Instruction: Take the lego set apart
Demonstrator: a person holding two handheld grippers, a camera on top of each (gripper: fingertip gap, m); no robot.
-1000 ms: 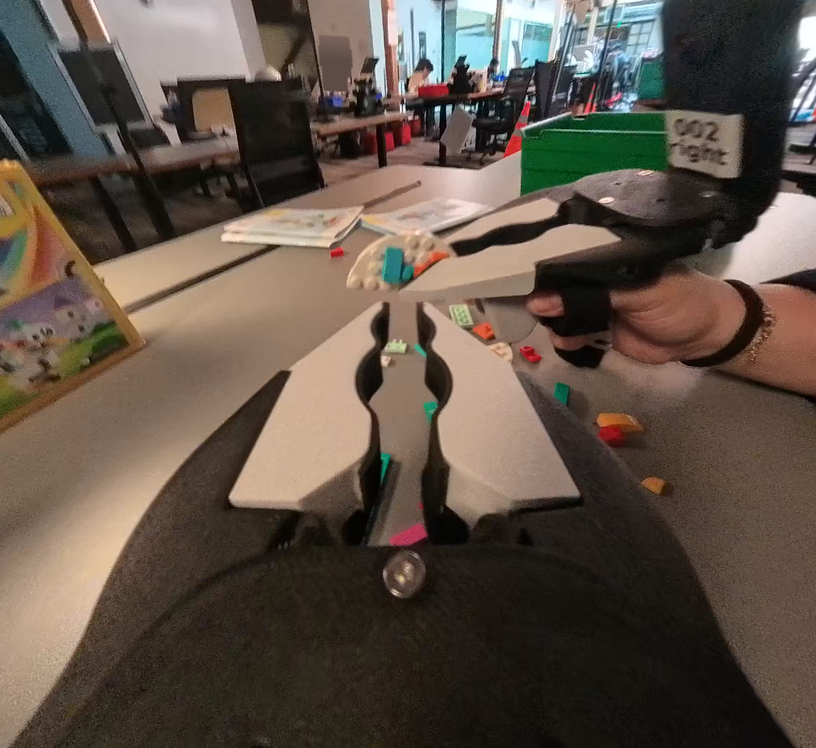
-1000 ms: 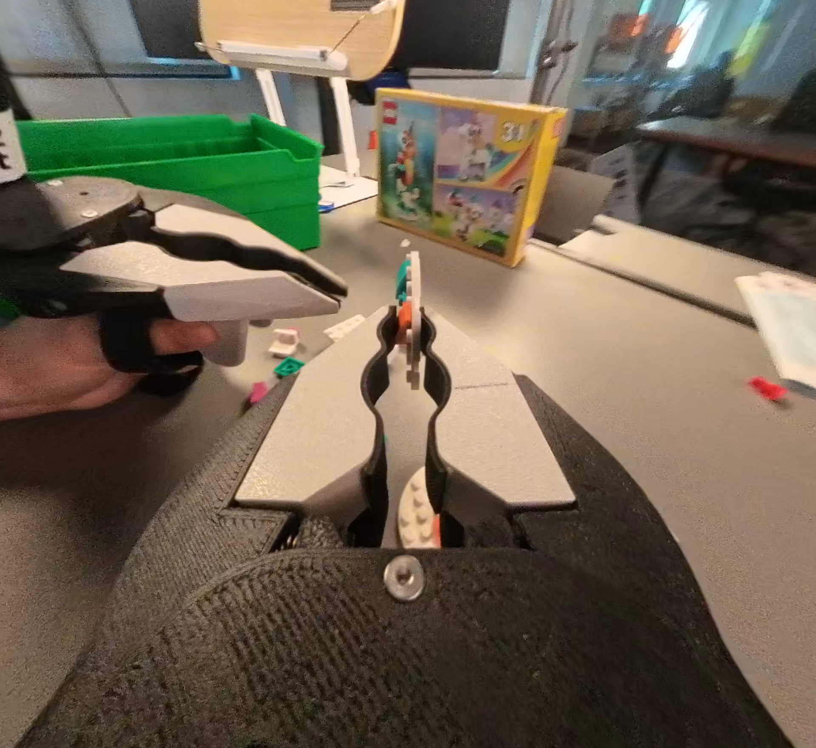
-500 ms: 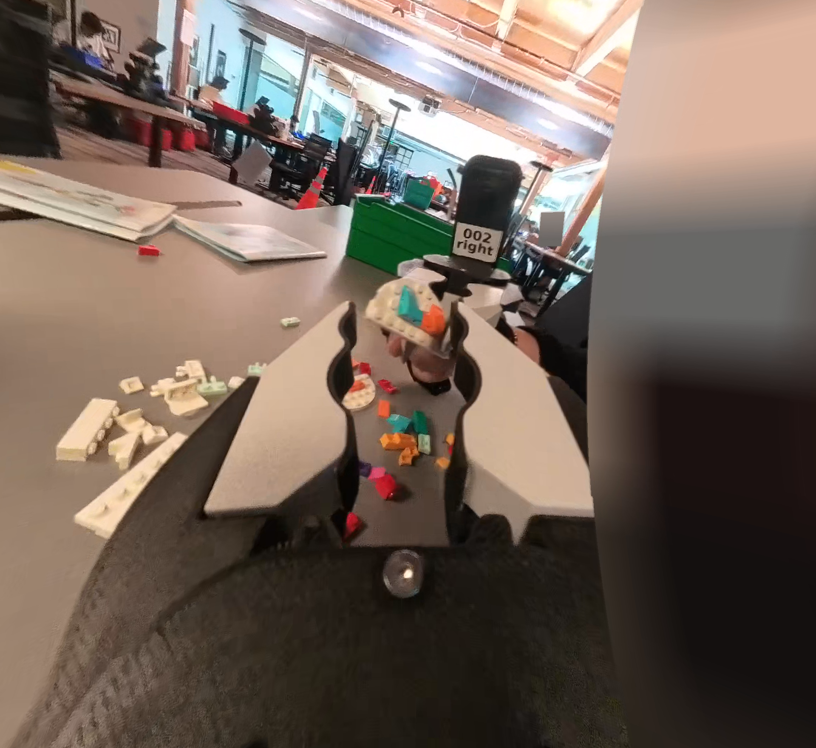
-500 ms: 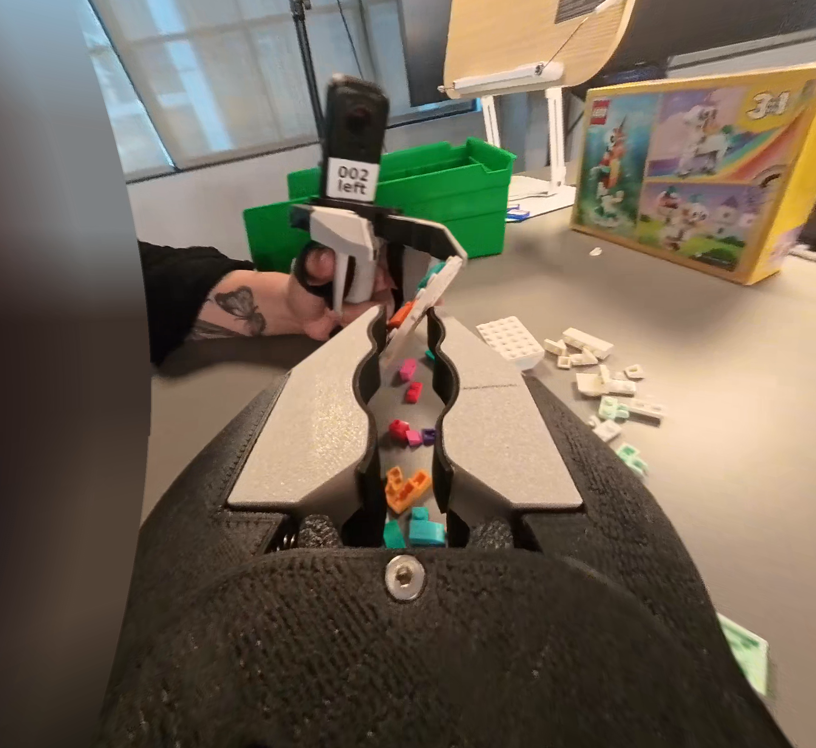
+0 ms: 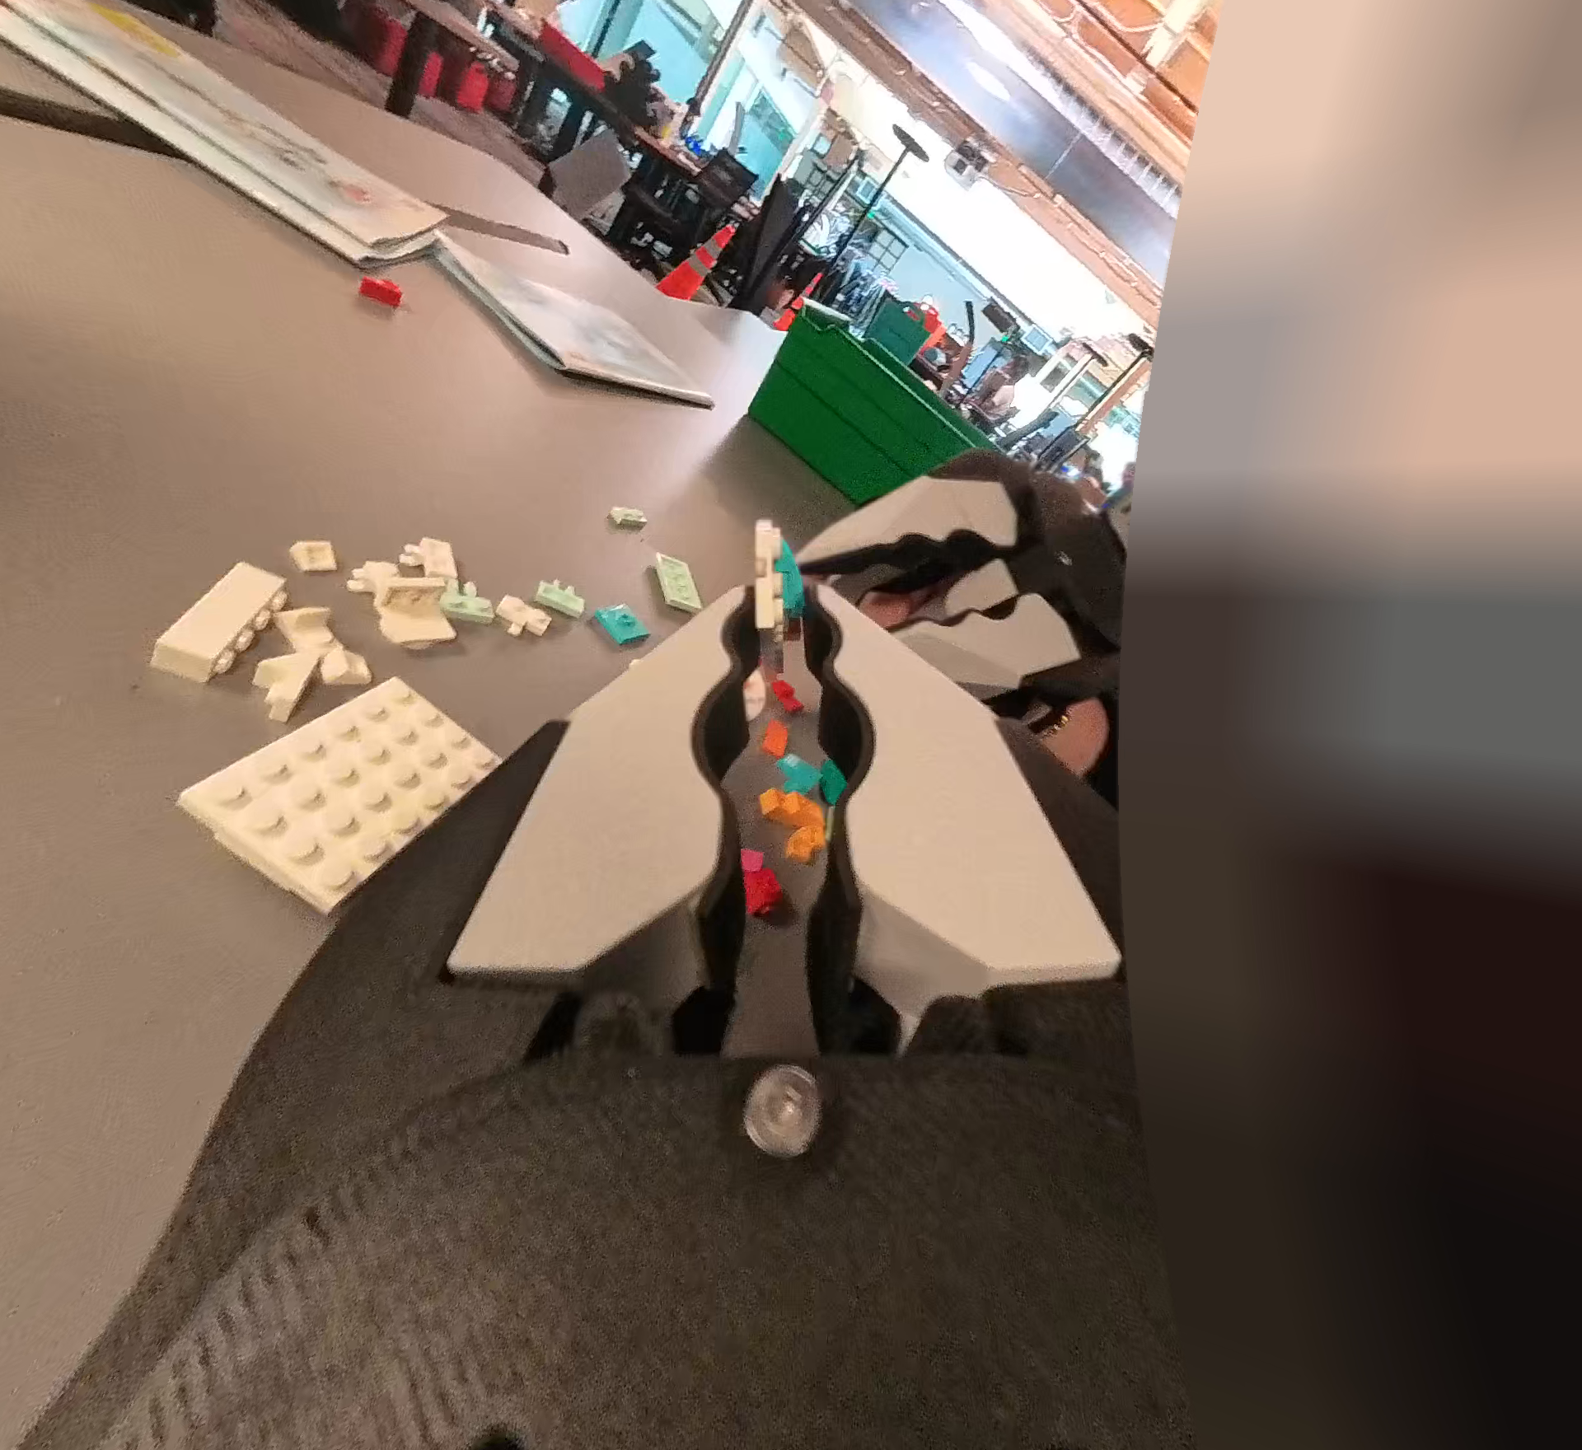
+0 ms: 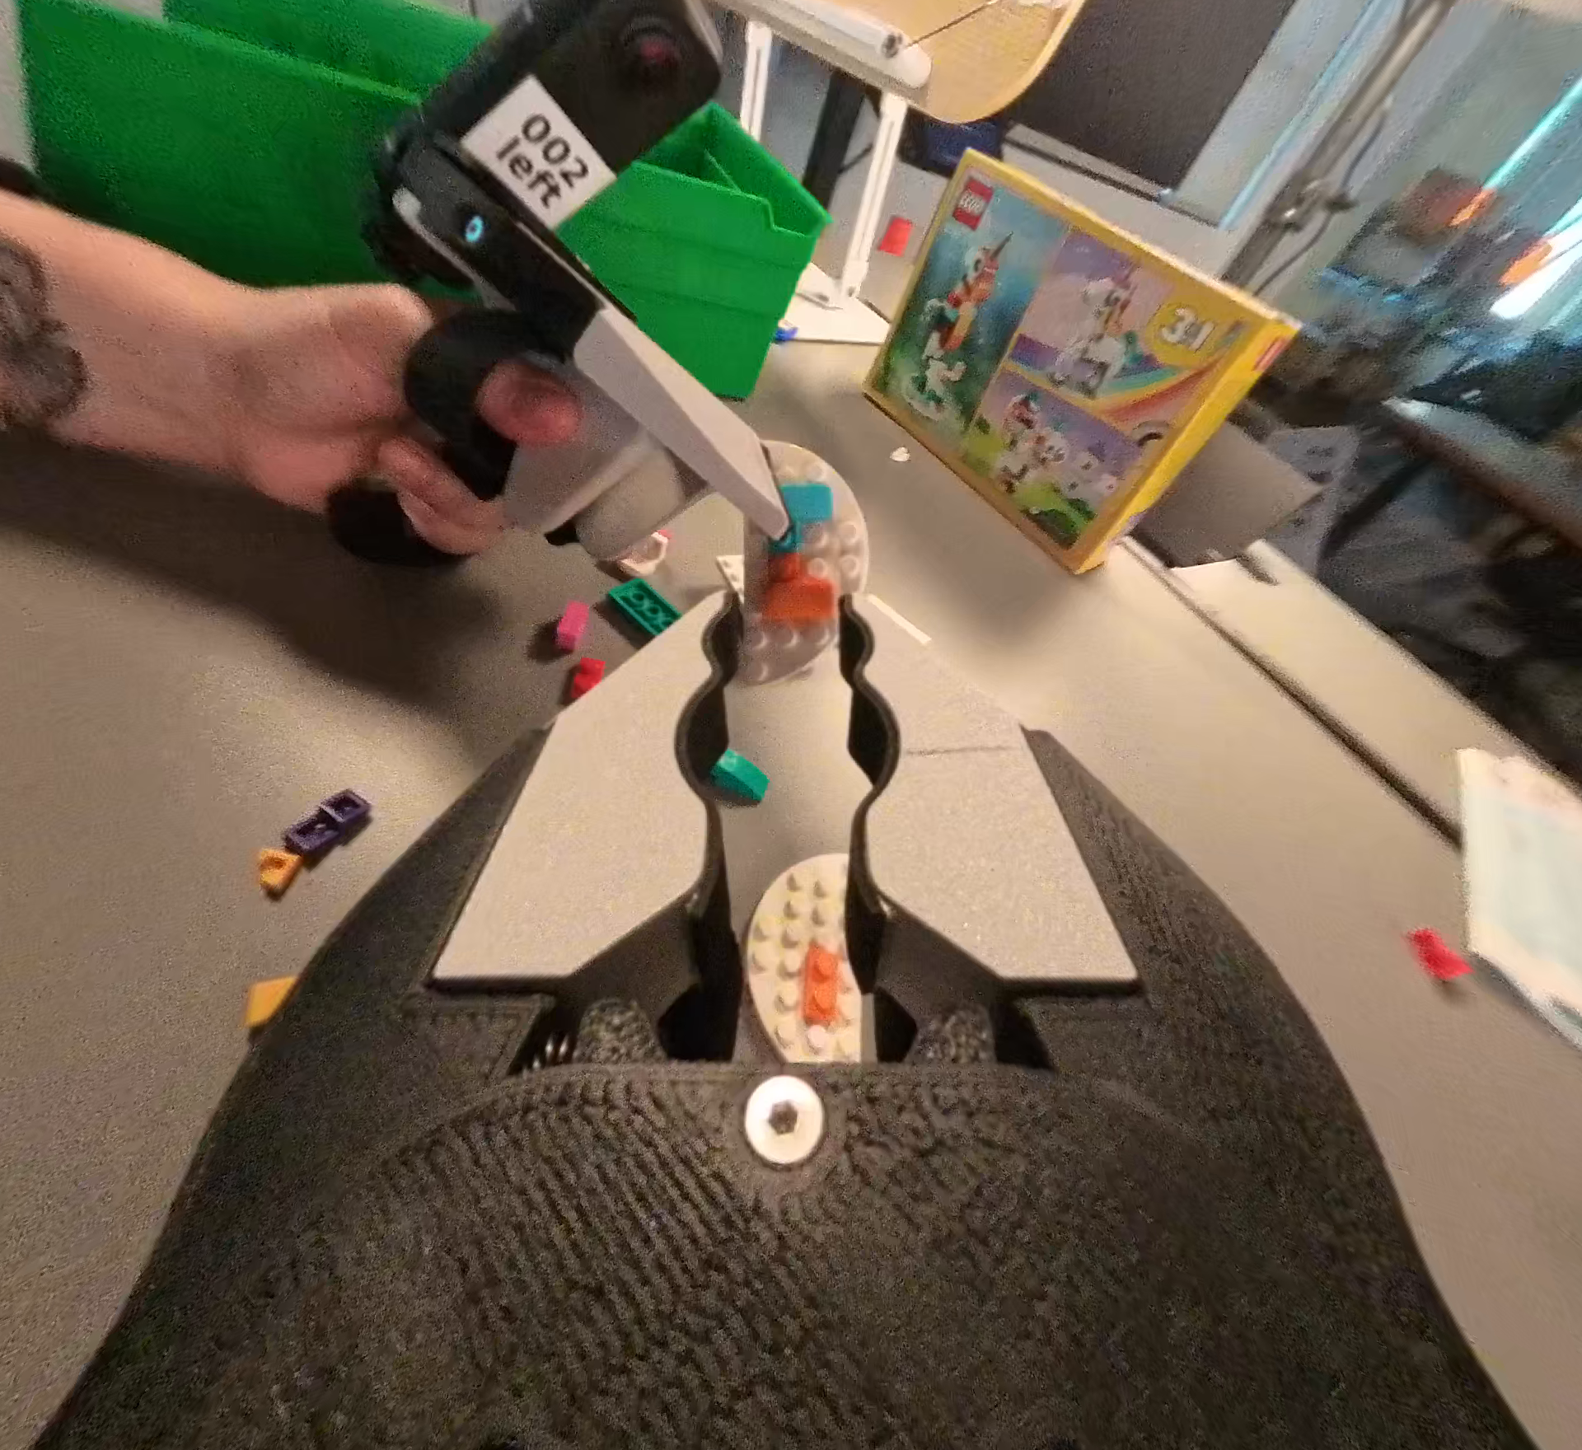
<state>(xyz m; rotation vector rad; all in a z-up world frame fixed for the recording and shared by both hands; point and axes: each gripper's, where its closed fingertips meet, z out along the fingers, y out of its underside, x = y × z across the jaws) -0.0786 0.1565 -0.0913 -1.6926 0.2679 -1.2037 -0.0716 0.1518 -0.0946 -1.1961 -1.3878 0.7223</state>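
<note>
A white half-round lego plate (image 6: pixel 835 544) carries a teal brick (image 6: pixel 809 503) and an orange brick (image 6: pixel 796 596). My right gripper (image 6: pixel 783 621) is shut on the plate's edges and holds it upright above the table. My left gripper (image 6: pixel 775 523) comes in from the upper left, one fingertip on the teal brick and the other hidden behind the plate. In the left wrist view my left gripper (image 5: pixel 775 596) pinches the plate (image 5: pixel 764 574) and the teal brick (image 5: pixel 789 579) edge-on. The right gripper's fingers (image 5: pixel 933 519) show just behind it.
Loose white pieces (image 5: pixel 257 621) and a large white plate (image 5: pixel 342 784) lie to the left, with small coloured bricks (image 5: pixel 792 810) underneath. A second white plate (image 6: pixel 800 955) lies under my right gripper. A green bin (image 6: pixel 257 125), a lego box (image 6: pixel 1070 365) and booklets (image 5: pixel 582 330) stand behind.
My left gripper swung round from below the plate, opened around it, then shut on the plate and teal brick. The plate has turned to face the right wrist camera.
</note>
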